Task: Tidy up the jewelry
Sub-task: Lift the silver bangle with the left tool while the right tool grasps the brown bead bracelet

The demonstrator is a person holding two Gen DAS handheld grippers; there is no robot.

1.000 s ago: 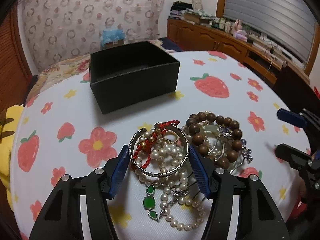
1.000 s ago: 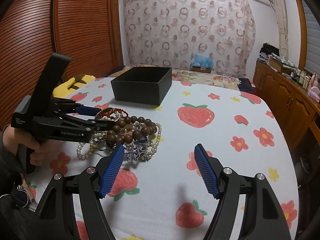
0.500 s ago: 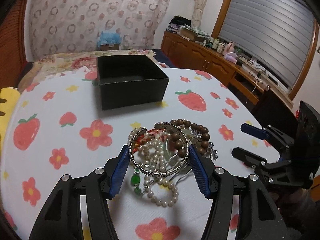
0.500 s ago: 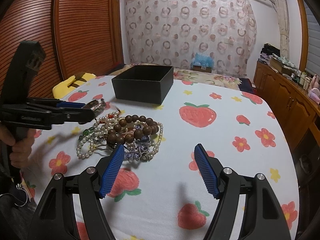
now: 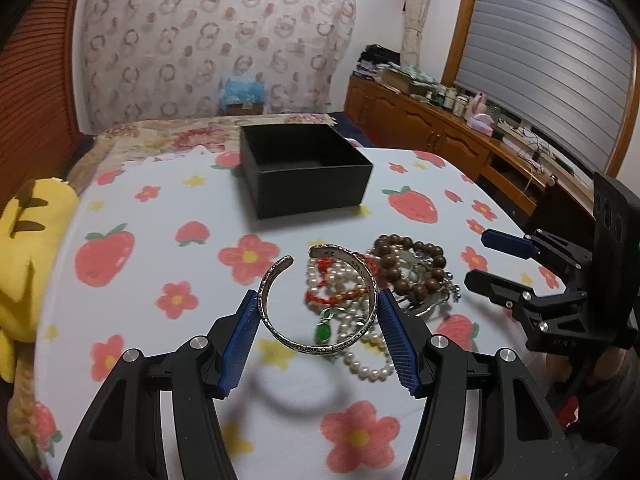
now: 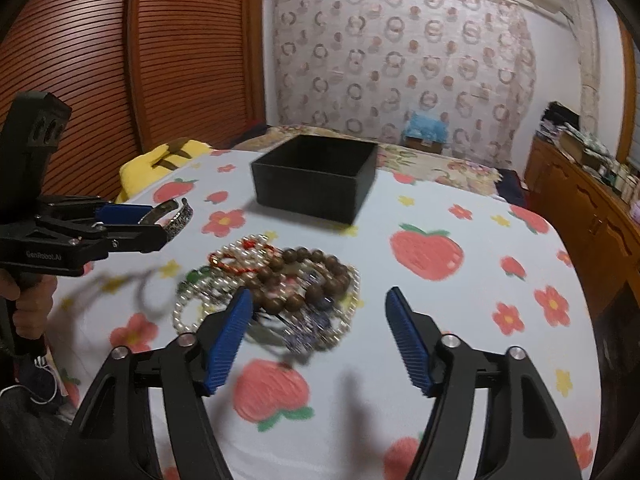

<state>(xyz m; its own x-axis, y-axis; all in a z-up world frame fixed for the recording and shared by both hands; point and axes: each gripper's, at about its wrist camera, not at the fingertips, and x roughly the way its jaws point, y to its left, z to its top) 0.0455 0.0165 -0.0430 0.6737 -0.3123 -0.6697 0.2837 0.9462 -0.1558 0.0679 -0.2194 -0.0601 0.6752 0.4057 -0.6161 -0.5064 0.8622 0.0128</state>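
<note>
Left hand-held gripper is clamped on the silver cuff bracelet, lifted clear of the surface; the jewelry pile sits near the black box. Right hand-held gripper is closing with nothing between its pads, hovering just over the pile.

Green pendant motion-blurred; pearl strand partly hidden behind silver cuff; box floor unseen.

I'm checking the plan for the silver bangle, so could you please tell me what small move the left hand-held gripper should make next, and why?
Probably carry it on toward the open black box. The left hand-held gripper holds the silver cuff bangle between its blue pads, clear of the jewelry pile and the tablecloth, and the box sits ahead and looks empty.
</note>
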